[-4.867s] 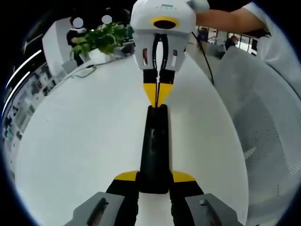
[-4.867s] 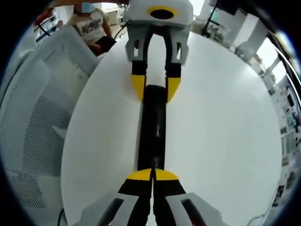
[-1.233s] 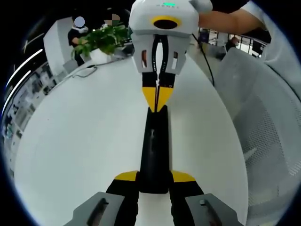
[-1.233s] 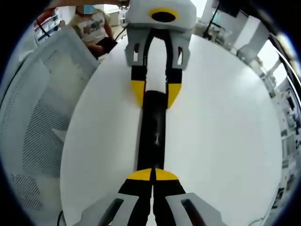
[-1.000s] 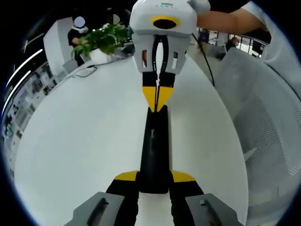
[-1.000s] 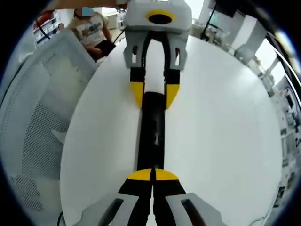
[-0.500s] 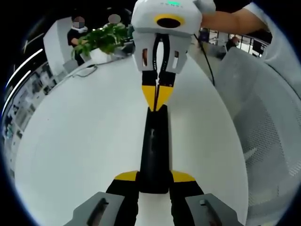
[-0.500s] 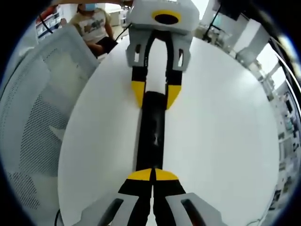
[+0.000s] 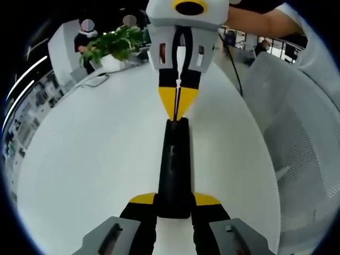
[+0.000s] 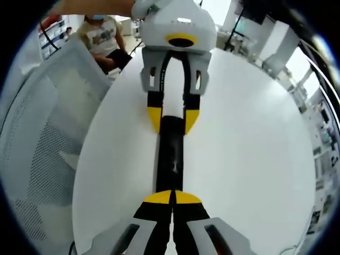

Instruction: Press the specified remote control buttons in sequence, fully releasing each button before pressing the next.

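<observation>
A long black remote (image 9: 173,159) lies on the white round table (image 9: 79,159). My left gripper (image 9: 174,201) is shut on its near end, one yellow-tipped jaw on each side. In the left gripper view my right gripper (image 9: 178,106) comes down from the top, shut, its joined yellow tips meeting the remote's far end. In the right gripper view the right gripper (image 10: 172,197) is shut over the near end of the remote (image 10: 171,154). Beyond it the left gripper (image 10: 171,118) clamps the far end. I cannot tell whether the tips touch a button.
A white mesh chair (image 9: 297,133) stands against the table's edge, also seen as the chair (image 10: 42,133). A green plant (image 9: 114,45) and a black cable (image 9: 231,64) lie at the far side. A seated person (image 10: 103,32) is beyond the table (image 10: 249,138).
My right gripper, still shut, has drawn back a little: its tips no longer overlap the remote's end. The left gripper and the remote have stayed put.
</observation>
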Tool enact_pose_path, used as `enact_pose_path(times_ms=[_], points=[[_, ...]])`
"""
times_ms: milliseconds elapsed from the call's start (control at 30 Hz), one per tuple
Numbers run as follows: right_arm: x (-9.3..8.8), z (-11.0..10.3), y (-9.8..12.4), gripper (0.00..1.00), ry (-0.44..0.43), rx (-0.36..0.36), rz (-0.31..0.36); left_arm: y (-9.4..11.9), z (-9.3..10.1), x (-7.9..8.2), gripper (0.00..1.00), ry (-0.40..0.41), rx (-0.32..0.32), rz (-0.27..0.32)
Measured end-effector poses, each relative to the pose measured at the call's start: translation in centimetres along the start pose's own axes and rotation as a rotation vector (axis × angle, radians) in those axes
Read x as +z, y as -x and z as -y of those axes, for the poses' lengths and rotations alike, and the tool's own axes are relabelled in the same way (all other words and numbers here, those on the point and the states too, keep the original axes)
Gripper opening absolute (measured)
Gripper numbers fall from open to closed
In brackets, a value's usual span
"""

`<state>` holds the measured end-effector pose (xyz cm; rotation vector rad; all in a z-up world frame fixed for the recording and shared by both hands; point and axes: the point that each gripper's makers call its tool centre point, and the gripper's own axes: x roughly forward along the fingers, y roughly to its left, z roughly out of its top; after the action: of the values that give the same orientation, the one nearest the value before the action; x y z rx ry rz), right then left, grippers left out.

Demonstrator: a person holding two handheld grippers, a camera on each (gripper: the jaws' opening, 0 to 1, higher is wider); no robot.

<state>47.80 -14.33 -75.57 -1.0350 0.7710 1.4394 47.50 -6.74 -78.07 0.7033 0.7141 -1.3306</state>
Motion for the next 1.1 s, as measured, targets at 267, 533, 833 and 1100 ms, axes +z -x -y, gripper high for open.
enact_pose_path(times_ms=[267,533,833,1100], points=[[0.2,0.1,0.3,0.0,-0.005,-0.003,0.004,0.0,0.1,0.1,0.24,-0.005,0.0,0.0],[0.5,0.2,0.2,0.0,-0.003,0.002,0.008,0.1,0.1,0.1,0.24,-0.003,-0.001,0.001],[0.6,0.3,-0.4,0.0,0.001,0.015,0.006,0.0,0.0,0.1,0.24,0.002,-0.004,0.005],[0.6,0.2,-0.8,0.0,0.009,0.029,0.001,0.0,0.0,0.1,0.24,0.0,-0.004,0.005]])
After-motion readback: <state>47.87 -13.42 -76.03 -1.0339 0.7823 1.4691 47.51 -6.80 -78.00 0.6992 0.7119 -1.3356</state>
